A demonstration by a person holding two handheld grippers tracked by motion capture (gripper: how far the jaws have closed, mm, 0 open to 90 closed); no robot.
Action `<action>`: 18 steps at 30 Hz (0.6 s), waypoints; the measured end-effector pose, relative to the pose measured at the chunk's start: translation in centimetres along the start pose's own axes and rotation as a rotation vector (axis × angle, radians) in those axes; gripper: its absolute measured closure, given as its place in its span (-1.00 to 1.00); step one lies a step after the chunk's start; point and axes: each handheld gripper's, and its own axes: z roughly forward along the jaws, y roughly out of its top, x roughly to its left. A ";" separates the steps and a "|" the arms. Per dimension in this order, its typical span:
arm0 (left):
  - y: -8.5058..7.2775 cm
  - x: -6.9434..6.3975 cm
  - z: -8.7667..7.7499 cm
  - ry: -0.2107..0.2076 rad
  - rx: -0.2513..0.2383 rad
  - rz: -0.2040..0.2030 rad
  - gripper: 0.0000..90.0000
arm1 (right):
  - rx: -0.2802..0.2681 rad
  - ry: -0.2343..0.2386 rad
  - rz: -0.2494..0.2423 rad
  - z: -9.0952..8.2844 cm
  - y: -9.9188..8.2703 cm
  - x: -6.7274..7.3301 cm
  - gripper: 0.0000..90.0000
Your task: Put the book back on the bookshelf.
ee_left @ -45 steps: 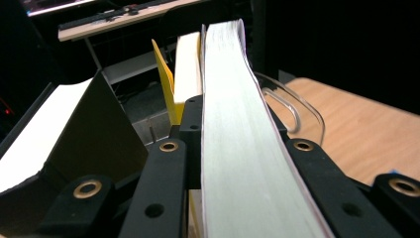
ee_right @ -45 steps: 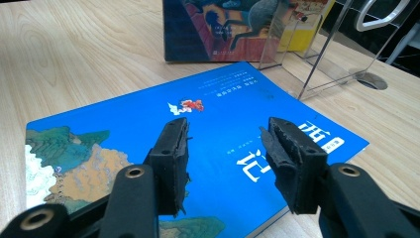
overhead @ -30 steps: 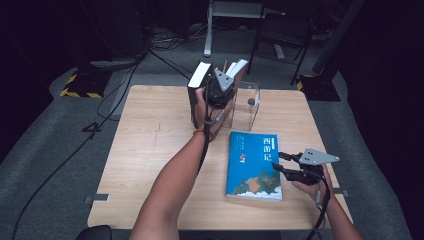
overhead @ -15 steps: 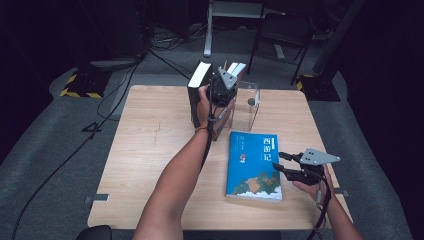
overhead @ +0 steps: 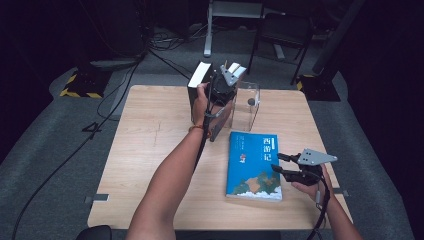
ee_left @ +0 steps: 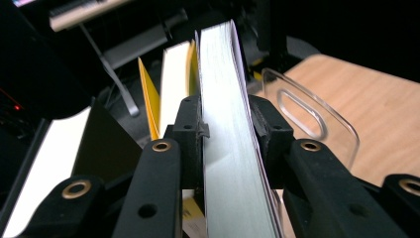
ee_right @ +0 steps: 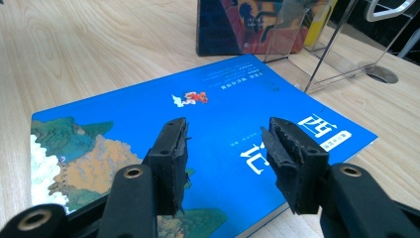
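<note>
Clear acrylic bookend at the far side of the table is the thing to steer by here. Just left of it, the left gripper is clamped on a thick book, pads pressing both covers with the white page edge facing its camera. That book stands upright among the others already leaning there. Looks to me like it's being slotted into the row, so I'd keep it vertical and push it snug against the bookend's plate before letting go, otherwise the whole row could flop sideways.

Nearer the person from the bookend, the blue book lies flat on the wooden table. The right gripper hovers over its right edge with the jaws apart, holding nothing. That one's probably next: it'll need lifting by the edge.
</note>
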 end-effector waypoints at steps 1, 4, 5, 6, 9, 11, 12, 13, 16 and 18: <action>0.1 0.0 -0.1 -0.004 0.011 0.001 0.56 | 0.002 0.000 0.000 0.0 0.0 0.0 0.13; 0.3 0.1 -0.3 -0.012 0.035 0.000 0.59 | 0.016 0.006 0.001 0.1 0.0 0.0 0.12; 0.3 0.1 -0.4 -0.010 0.037 0.001 0.60 | 0.022 0.004 -0.004 0.2 -0.1 0.0 0.12; 0.3 0.1 -0.4 -0.010 0.038 0.001 0.60 | 0.025 0.006 -0.008 0.2 -0.1 0.0 0.12; 0.1 0.2 -0.4 -0.015 0.017 -0.013 0.62 | 0.031 0.010 -0.009 0.3 0.0 0.0 0.12; -0.1 0.3 -0.2 -0.010 -0.006 -0.028 0.62 | 0.035 0.014 -0.007 0.3 -0.1 0.0 0.12; -0.1 0.3 -0.1 -0.009 -0.014 -0.032 0.62 | 0.037 0.015 -0.007 0.3 -0.1 0.0 0.12; 0.0 0.3 0.1 -0.004 -0.020 -0.030 0.62 | 0.039 0.016 -0.007 0.3 -0.1 0.0 0.12; 0.1 0.5 0.6 0.007 -0.041 -0.046 0.62 | 0.039 0.015 -0.007 0.3 -0.2 -0.1 0.12; 0.3 0.8 1.0 0.010 -0.049 -0.065 0.62 | 0.037 0.018 -0.004 0.2 -0.2 -0.1 0.12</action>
